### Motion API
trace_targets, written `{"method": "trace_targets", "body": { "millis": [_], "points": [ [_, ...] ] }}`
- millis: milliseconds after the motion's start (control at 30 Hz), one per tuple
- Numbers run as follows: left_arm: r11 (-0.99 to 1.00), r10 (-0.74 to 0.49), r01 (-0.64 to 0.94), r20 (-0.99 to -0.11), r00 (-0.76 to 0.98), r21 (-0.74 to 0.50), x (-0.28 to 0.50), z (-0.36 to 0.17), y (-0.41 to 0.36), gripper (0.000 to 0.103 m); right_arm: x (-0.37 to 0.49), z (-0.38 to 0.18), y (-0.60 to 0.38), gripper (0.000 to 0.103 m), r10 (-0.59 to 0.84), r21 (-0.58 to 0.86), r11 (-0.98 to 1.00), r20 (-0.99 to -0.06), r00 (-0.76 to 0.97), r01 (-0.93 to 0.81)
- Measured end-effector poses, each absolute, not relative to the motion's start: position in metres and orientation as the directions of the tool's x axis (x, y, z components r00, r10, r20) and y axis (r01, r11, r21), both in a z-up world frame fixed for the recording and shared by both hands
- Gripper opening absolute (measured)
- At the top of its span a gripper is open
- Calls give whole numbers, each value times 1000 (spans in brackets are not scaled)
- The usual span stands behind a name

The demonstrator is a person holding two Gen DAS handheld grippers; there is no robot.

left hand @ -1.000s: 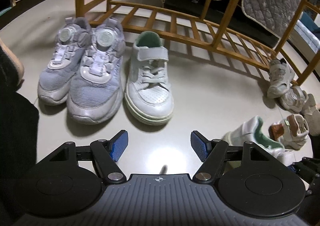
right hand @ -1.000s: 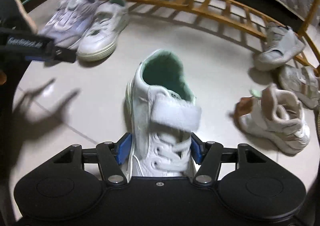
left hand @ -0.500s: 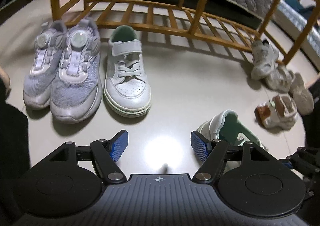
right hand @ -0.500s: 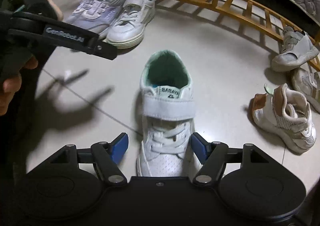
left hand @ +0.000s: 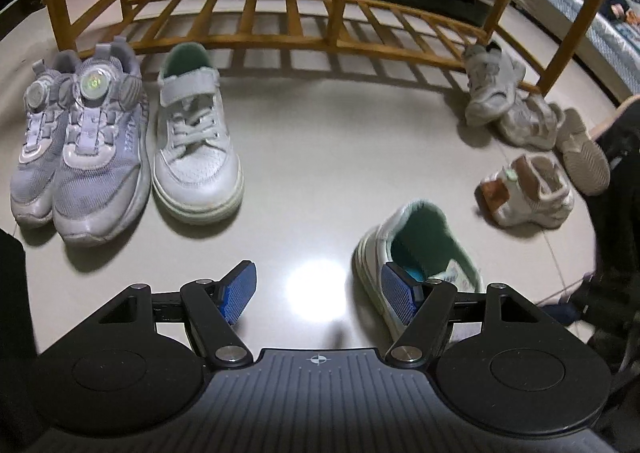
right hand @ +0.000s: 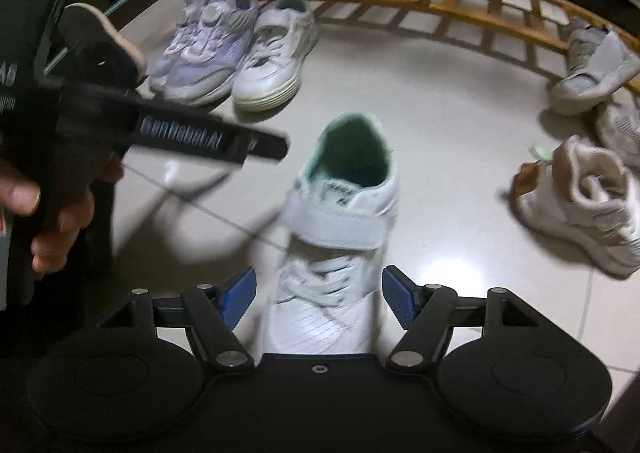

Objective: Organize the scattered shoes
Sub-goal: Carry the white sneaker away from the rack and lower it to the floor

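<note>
the toe of the white shoe (right hand: 336,237) is cut off behind the body of the right hand-held gripper (right hand: 319,295), and the picture there is smeared, so the print on its tongue cannot be read. the shoe stands on the floor (right hand: 440,133) between the two blue pads (right hand: 240,295), which sit spread wide on either side of its laces with a gap to each; the right hand-held gripper is released and grips nothing. the shoe's green-lined heel opening points away from the camera.

the left hand-held gripper (left hand: 319,293) is also released, with only bare floor between its pads. the same white shoe lies just to its right, partly hidden behind the right pad. in the right wrist view this tool shows as a dark blurred bar held by a hand (right hand: 44,213) at the left edge.

further off on the left, a pair of lilac sneakers (left hand: 80,141) and the matching white shoe (left hand: 196,145) stand side by side, toes toward the camera, in front of a wooden rack (left hand: 320,33). well apart on the right, a loose heap of pale shoes (left hand: 528,141) lies near the rack's leg; how many are in it is hard to tell.
</note>
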State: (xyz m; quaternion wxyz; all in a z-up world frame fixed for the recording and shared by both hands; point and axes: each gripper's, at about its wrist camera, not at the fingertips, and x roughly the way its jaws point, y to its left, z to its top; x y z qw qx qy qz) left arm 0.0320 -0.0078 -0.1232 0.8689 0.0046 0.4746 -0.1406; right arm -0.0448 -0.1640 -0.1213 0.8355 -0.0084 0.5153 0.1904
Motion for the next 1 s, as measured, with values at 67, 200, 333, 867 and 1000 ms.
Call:
{"method": "trace_targets", "body": {
  "millis": [67, 200, 333, 867, 1000],
  "points": [
    [961, -240, 245, -828, 507, -129, 31, -124, -8, 70, -43, -121, -165, 72, 305, 180, 930, -864, 400, -322],
    [965, -225, 232, -833, 505, -120, 26, -121, -8, 70, -42, -129, -157, 72, 281, 143, 930, -870, 404, -337],
    [969, -215, 219, -836, 504, -117, 17, -119, -7, 70, -41, -132, -159, 72, 317, 187, 923, -864, 390, -336],
    [977, -149, 201, -886, 440, -65, -23, -120, -25, 70, -23, -110, -206, 72, 348, 258, 934, -809, 473, -247],
    [977, -139, 205, -901, 410, -58, -27, -122, -39, 70, -17, -108, -205, 72, 351, 263, 934, -808, 474, -244]
  ]
}}
